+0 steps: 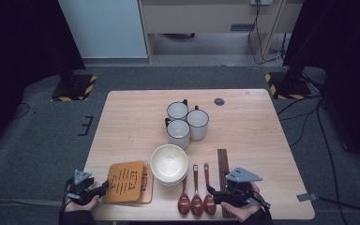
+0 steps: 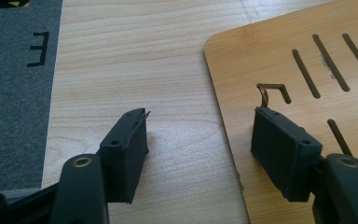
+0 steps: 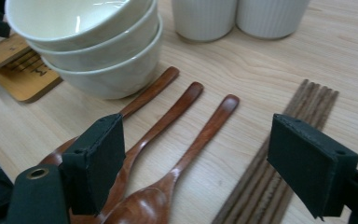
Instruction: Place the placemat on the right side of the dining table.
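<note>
While I stand at the near edge of the pale wooden worktop [image 1: 136, 117], I hold a black two-jaw claw in each hand. My left claw [image 2: 198, 140] hangs open and empty at the near left corner, one jaw over bare wood and the other over the rounded edge of a flat, slotted bamboo trivet [image 2: 307, 56]. My right claw [image 3: 196, 158] is also open and grips nothing. It sits low over the near right part of the worktop, and between its jaws lie the handles of three dark reddish-brown wooden spoons [image 3: 168, 121], laid side by side with their bowls towards me. Just to their right lies a bundle of dark brown wooden chopsticks [image 3: 279, 154]. Behind the spoons, touching the trivet's right side, stands a stack of cream ceramic bowls [image 3: 98, 51]. Farther back, three white ribbed mugs [image 1: 187, 123] with black handles cluster together near the worktop's middle.
</note>
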{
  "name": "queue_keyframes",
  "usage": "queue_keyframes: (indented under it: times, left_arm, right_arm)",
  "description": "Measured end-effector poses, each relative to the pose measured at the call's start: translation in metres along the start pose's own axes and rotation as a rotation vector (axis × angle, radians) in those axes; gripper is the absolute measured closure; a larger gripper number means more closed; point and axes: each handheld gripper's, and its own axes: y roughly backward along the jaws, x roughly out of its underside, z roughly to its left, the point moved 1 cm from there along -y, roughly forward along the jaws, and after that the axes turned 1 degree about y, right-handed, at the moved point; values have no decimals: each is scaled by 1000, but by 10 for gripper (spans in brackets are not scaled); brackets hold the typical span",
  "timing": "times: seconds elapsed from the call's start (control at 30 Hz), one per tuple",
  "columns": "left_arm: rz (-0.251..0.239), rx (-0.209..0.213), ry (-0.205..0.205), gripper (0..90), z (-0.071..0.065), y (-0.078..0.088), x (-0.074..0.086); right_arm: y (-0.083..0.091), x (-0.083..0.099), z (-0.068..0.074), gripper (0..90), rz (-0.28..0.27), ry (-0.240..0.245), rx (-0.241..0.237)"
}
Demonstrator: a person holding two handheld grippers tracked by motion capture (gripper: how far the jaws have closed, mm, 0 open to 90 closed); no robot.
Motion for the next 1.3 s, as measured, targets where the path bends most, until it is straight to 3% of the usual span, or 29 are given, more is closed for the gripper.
queue_keyframes:
  times: [1.3]
  left_arm:
    - [-1, 6, 8, 356, 1, 0, 1]
  right_arm:
    - [-33, 3, 71, 212, 13, 50, -96]
